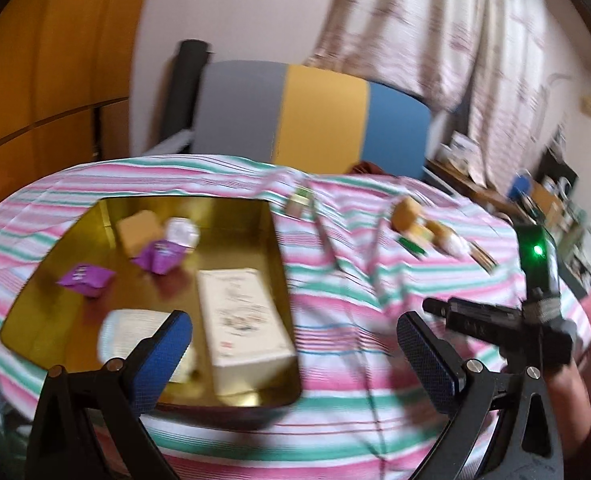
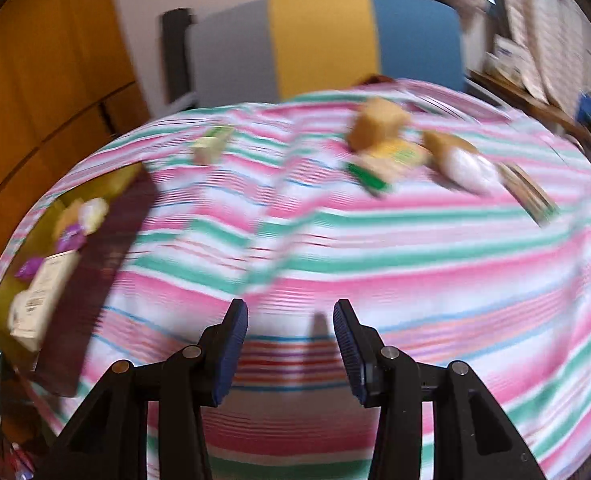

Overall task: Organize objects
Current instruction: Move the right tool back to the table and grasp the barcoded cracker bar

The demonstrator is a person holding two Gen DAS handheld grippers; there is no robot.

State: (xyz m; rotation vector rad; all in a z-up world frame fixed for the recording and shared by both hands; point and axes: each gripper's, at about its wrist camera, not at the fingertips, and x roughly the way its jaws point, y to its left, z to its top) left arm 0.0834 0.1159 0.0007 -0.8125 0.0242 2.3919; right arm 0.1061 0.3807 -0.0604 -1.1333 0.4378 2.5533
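Left wrist view showed the left claw spread wide and empty over the gold tin, which sat near the worktop's left edge holding a white box and purple packets. Right claw stood narrowly apart, gripping nothing, with loose snacks near the far edge.

No text can be read: the print on the white box in the gold tin and on the purple packets beside it is blurred
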